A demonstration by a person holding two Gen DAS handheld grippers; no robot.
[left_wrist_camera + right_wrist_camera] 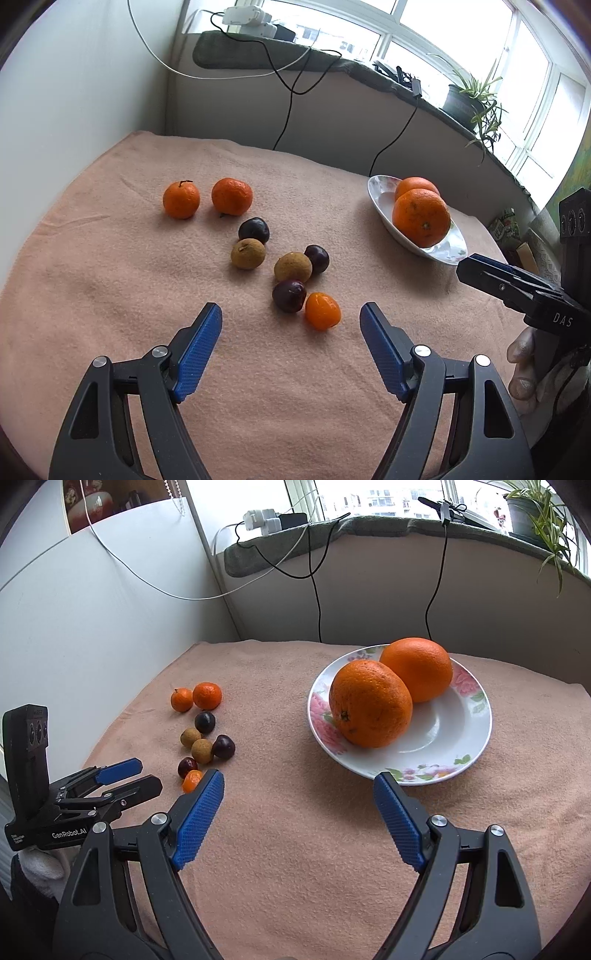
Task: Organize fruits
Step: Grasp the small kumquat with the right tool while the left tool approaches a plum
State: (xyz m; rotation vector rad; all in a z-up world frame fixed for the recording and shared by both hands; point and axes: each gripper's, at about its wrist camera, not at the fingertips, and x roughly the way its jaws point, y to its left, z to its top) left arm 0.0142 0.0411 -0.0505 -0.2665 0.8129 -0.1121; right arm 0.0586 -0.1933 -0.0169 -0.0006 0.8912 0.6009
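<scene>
From your left wrist, the left gripper [291,325] stands wide and holds nothing, its blue pads [197,350] hanging over the peach towel [110,295]. The kumquat [322,311] lies just beyond the gap, nearer the right-hand pad, touching a dark plum [289,295]; two brown longans [248,253] and two more plums crowd just behind. Close here and you could catch the plum along with the kumquat, or nudge the round fruits so they roll across the towel. The two mandarins [207,197] sit well apart at the back, and the plate [380,192] with two oranges [421,217] lies off to the right, near your other tool. From your right wrist, the right gripper [299,786] is also spread wide and empty, with the flowered plate's near rim just beside its right-hand finger and the oranges beyond the tips. Descend carelessly and that finger could strike or tip the rim, setting the oranges rolling. The left gripper shows at the left, close to the small fruit cluster.
</scene>
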